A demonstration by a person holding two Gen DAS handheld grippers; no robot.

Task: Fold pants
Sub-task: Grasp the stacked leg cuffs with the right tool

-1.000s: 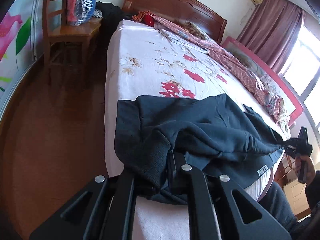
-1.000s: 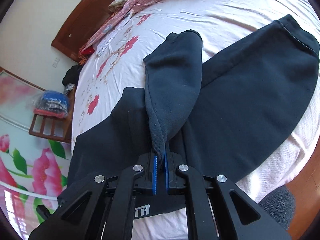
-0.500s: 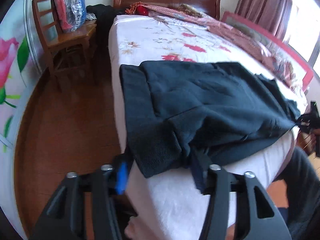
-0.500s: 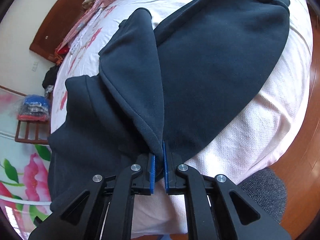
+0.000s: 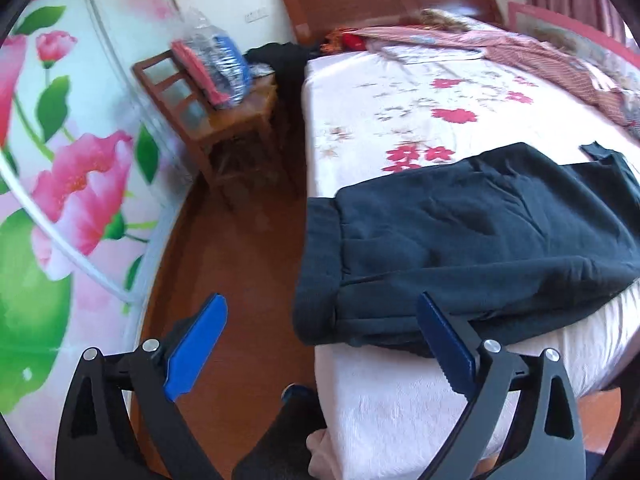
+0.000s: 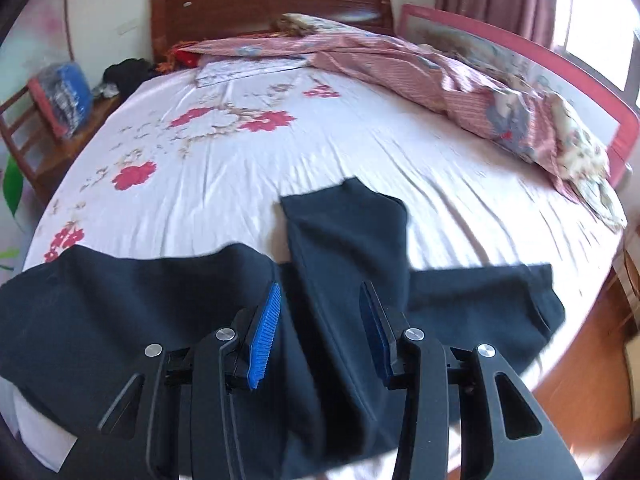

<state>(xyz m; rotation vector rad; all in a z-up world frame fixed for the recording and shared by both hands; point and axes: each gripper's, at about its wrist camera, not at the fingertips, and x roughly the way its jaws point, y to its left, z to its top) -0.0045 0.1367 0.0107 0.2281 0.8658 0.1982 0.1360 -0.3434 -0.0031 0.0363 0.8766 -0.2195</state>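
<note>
The dark navy pants (image 5: 460, 240) lie along the near edge of the bed, waistband end hanging at the bed's left corner. My left gripper (image 5: 320, 320) is open wide and empty, just off that corner above the floor. In the right wrist view the pants (image 6: 140, 304) spread across the near edge, with one leg (image 6: 344, 240) folded up and pointing toward the headboard and the other leg end (image 6: 500, 300) lying to the right. My right gripper (image 6: 318, 320) is open and empty, hovering over the folded leg.
The bed (image 6: 280, 152) has a white sheet with red flowers. A pink striped quilt (image 6: 440, 76) lies along the far right side by a red rail (image 6: 560, 80). A wooden chair (image 5: 208, 120) with a plastic bag stands left of the bed. Brown wooden floor (image 5: 240, 264) runs alongside.
Both grippers have opened and let go of the pants. The left one pulled back off the bed corner. The right one lifted, leaving the leg lying folded on the pants.
</note>
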